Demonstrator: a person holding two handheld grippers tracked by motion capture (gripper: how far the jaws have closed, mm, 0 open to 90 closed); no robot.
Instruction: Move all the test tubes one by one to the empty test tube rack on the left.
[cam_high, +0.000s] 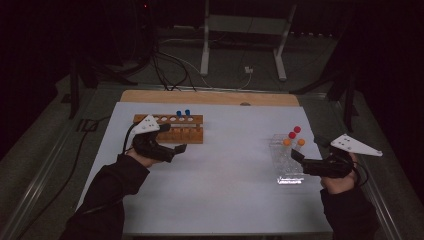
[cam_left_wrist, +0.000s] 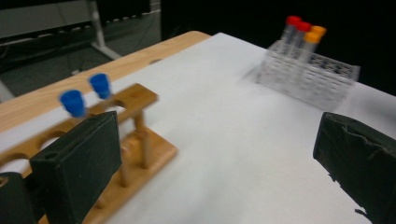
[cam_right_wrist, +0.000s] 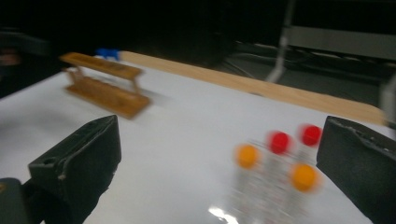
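Note:
A wooden tube rack (cam_high: 172, 127) stands at the left on the white table top (cam_high: 225, 190), with two blue-capped tubes (cam_high: 183, 113) upright in it. My left gripper (cam_high: 177, 148) hovers just in front of that rack, open, nothing between its pads. In the left gripper view the wooden rack (cam_left_wrist: 140, 140) and the blue caps (cam_left_wrist: 73, 102) lie behind the left pad. At the right a clear plastic rack (cam_high: 286, 155) holds red-capped (cam_high: 295, 132) and orange-capped tubes (cam_high: 293, 142). My right gripper (cam_high: 296, 156) is open beside its right side; its view shows the blurred capped tubes (cam_right_wrist: 279, 141) between the wide jaws, untouched.
A bare wooden strip (cam_high: 210, 97) runs along the table's far edge. Beyond it, on the dark floor, stand a white metal frame (cam_high: 245, 45) and loose cables (cam_high: 165, 70). Open white surface lies between the two racks.

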